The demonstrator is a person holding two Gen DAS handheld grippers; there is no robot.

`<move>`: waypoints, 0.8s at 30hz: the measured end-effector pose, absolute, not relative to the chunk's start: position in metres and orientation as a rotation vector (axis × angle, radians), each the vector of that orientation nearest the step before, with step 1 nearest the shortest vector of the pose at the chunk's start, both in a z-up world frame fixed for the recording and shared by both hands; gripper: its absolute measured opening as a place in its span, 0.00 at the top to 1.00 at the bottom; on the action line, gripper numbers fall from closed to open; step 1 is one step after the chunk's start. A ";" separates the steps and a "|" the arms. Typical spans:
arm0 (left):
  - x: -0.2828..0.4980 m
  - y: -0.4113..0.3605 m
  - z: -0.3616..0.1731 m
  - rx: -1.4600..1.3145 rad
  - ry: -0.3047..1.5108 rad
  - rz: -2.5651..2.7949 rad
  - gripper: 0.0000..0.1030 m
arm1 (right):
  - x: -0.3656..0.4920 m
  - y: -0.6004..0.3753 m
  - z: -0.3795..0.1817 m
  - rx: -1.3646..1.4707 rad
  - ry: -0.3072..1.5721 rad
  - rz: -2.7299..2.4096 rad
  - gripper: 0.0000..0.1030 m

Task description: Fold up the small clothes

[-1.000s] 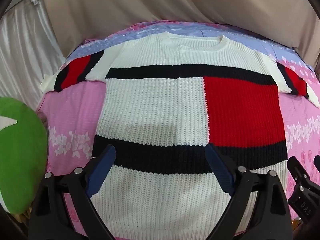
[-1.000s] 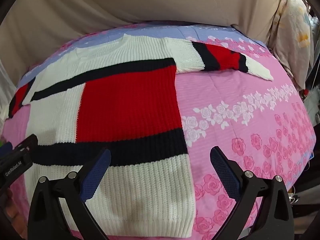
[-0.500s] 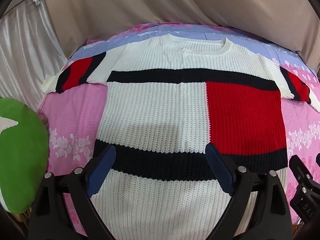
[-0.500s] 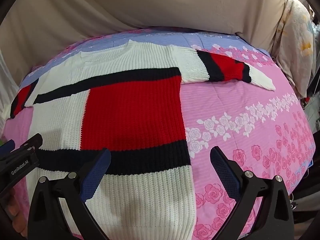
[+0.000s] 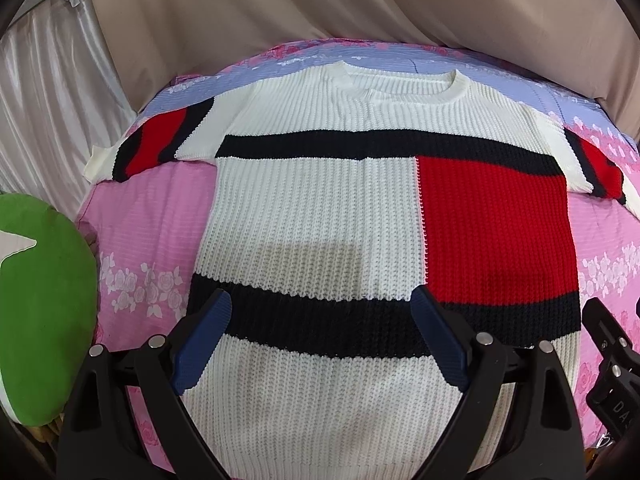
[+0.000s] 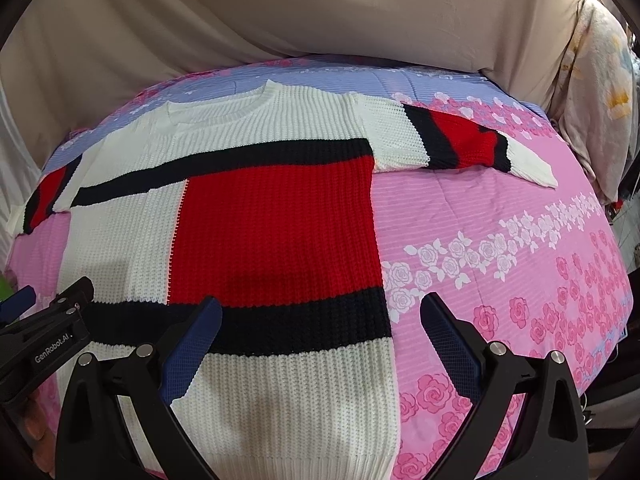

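Knitted sweater (image 5: 320, 216) lies flat beneath left claw (image 5: 322, 330) and right claw (image 6: 320, 332), both spread apart.

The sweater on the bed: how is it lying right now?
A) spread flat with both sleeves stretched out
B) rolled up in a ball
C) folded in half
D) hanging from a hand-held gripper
A: the knitted sweater lies open on the pink floral bedspread, with its left sleeve and right sleeve both stretched out sideways.
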State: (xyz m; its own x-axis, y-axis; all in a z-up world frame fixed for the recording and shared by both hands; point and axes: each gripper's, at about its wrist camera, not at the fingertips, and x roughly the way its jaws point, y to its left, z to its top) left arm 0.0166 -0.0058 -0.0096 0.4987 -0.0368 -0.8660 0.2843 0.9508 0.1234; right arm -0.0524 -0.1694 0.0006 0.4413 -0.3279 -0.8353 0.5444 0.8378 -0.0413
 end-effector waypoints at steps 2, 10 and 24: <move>0.016 -0.006 -0.010 0.268 1.034 -0.198 0.14 | -0.051 -0.169 0.001 0.249 0.975 -0.545 0.05; 0.016 -0.005 -0.013 0.263 1.048 -0.204 0.14 | -0.051 -0.169 0.001 0.252 0.975 -0.543 0.05; 0.013 -0.012 -0.014 0.264 1.054 -0.209 0.13 | -0.053 -0.171 0.001 0.254 0.977 -0.543 0.05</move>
